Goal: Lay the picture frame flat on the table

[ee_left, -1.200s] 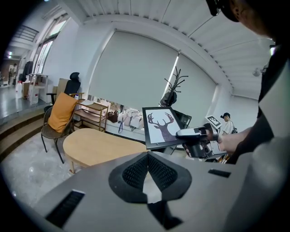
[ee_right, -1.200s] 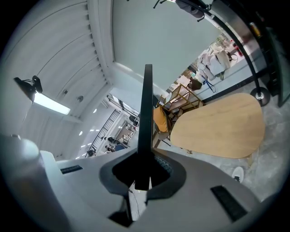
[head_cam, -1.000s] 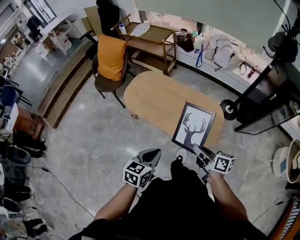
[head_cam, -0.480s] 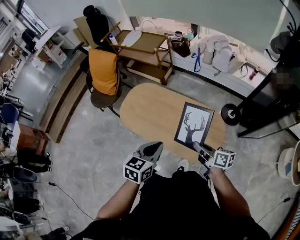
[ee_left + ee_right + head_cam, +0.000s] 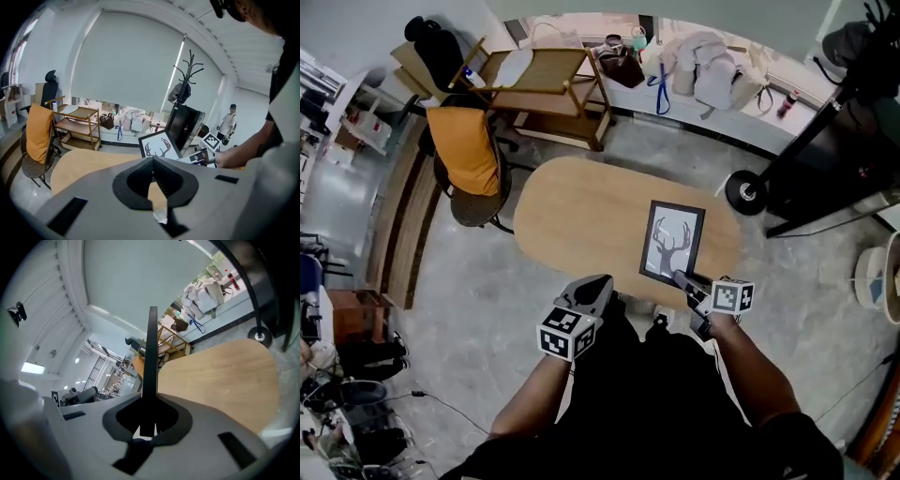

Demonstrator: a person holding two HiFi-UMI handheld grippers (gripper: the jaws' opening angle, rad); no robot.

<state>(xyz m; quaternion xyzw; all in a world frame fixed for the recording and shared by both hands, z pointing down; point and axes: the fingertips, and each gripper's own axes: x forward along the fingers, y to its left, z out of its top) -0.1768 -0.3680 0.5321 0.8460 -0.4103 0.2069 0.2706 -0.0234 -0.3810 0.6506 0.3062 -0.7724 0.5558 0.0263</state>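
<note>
Right gripper (image 5: 680,277) is clamping the picture frame (image 5: 672,241) by its thin edge.
Frame is risking twisting loose onto the table (image 5: 572,211); left gripper (image 5: 598,286) is hanging clenched, empty.

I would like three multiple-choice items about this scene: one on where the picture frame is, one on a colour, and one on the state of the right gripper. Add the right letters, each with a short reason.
1. Where is the black picture frame with the antler print?
A. over the oval wooden table, at its end by the right gripper
B. on a wooden shelf cart
C. on the grey floor

2. What colour is the cloth over the back of the chair?
A. blue
B. orange
C. green

3. How is the right gripper?
A. open, apart from the frame
B. shut on the frame's edge
C. shut and empty

Key:
1 A: the head view shows the frame at the table's right end, at the gripper's tips.
2 B: the cloth is plainly orange.
3 B: the right gripper view shows the frame's thin black edge between the jaws.
</note>
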